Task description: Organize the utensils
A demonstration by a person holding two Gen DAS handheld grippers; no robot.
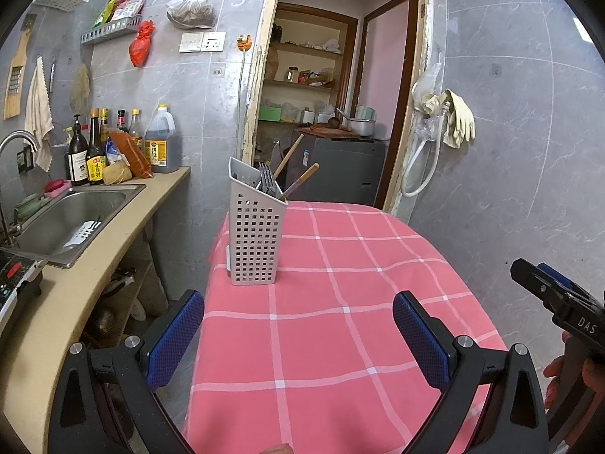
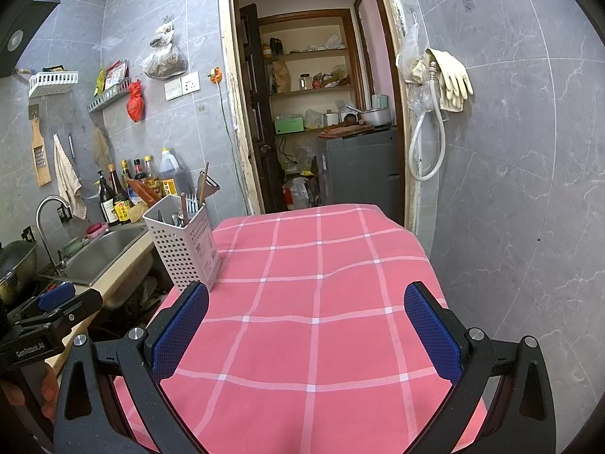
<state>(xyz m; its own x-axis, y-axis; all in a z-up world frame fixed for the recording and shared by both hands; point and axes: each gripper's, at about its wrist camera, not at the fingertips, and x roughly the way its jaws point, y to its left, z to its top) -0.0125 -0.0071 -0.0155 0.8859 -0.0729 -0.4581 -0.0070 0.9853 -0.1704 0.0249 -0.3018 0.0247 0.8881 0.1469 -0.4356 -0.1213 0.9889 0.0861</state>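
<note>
Steel sink (image 1: 72,215) beside sauce bottles (image 1: 94,151), pink checked tablecloth (image 1: 340,302), rubber gloves (image 2: 452,75) on grey tiled wall

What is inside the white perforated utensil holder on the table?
Sticking out of the utensil holder are forks, wooden handles, and, in the right wrist view, spoons. Their lower ends are hidden behind the holder's wall, so an exact count is impossible.

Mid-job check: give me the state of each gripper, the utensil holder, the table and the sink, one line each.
left gripper: open, empty, above the near table edge.
right gripper: open, empty, over the tablecloth.
utensil holder: upright on the table's left edge, with forks and wooden-handled utensils standing in it.
tablecloth: spread flat, nothing loose on it.
sink: a white slotted piece lies in the basin; tap not running.
</note>
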